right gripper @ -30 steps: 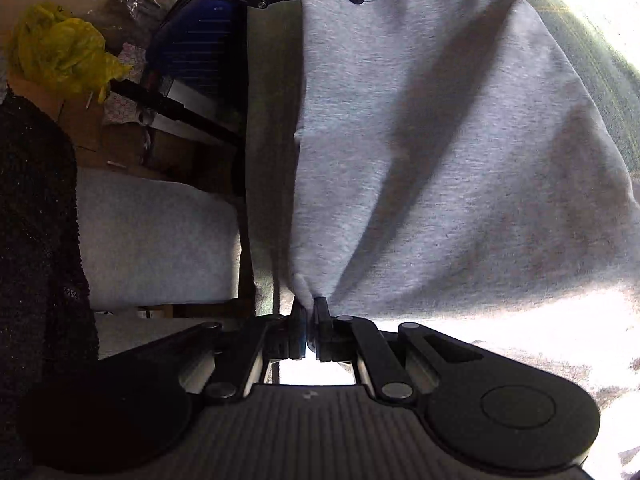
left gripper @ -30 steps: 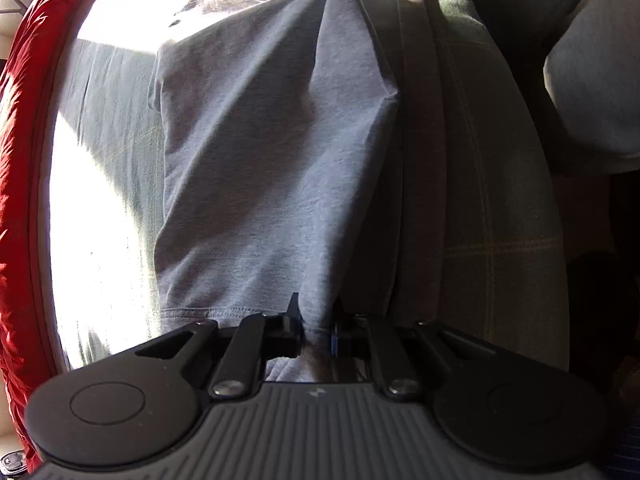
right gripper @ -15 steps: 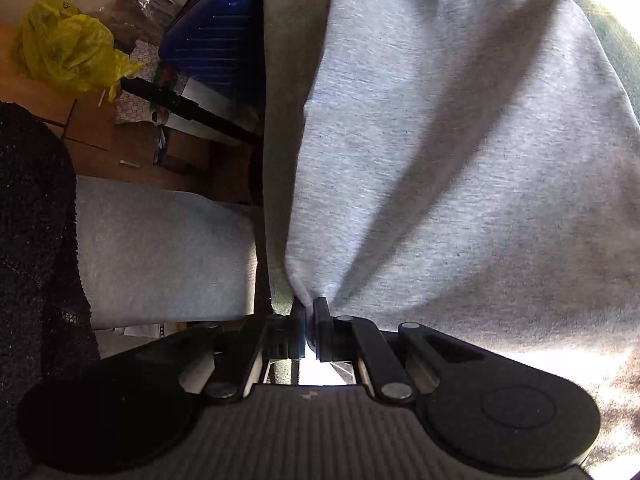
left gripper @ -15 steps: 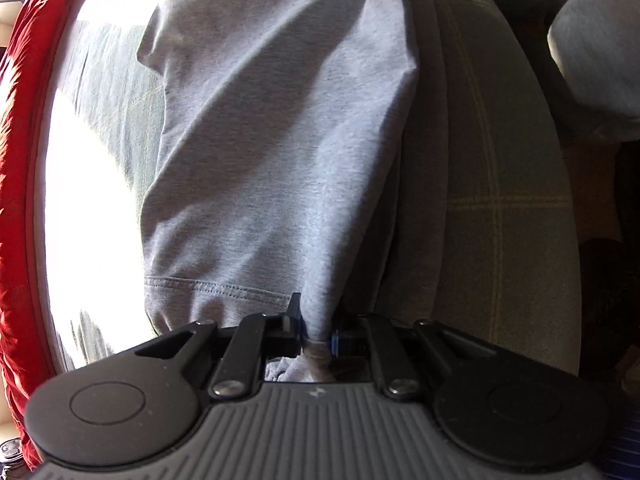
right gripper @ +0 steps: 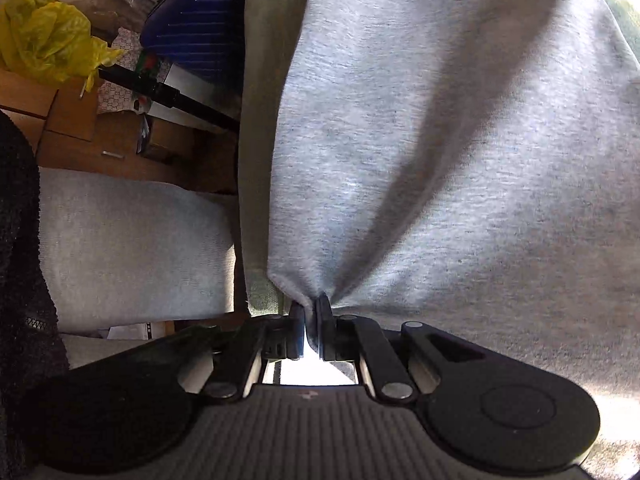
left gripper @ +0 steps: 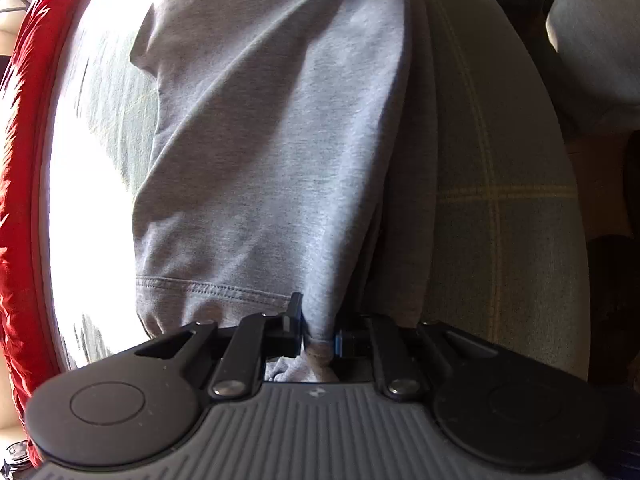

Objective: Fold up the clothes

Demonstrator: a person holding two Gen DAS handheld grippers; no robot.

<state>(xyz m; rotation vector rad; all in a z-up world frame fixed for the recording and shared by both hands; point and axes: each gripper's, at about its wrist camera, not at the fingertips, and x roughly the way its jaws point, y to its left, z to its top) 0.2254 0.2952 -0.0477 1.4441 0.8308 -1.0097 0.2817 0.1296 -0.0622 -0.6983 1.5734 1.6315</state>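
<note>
Garment: grey T-shirt (left gripper: 260,152) filled the middle of the left wrist view and most of the right wrist view, draped over a green plaid cover (left gripper: 496,200), its stitched hem low in the left wrist frame.
Left gripper: left gripper (left gripper: 318,330), at lower centre of its frame, had its jaws easing apart at a narrow gap, a bunched fold of the T-shirt still between the pads.
Right gripper: right gripper (right gripper: 310,314), at lower centre of its frame, pinched a gathered corner of the T-shirt, creases fanning up from the fingertips; its jaws were beginning to part, a thin slit of light showing lower down between them.
Containers: a blue ribbed case (right gripper: 200,20) stood at the upper left of the right wrist view; whether it held anything could not be told. A crumpled yellow plastic bag (right gripper: 44,36) lay at the far upper left, contents hidden.
Surroundings: red quilted fabric (left gripper: 20,184) ran down the left edge of the left wrist view; a pale grey cushion (right gripper: 132,248) sat at mid-left of the right wrist view.
</note>
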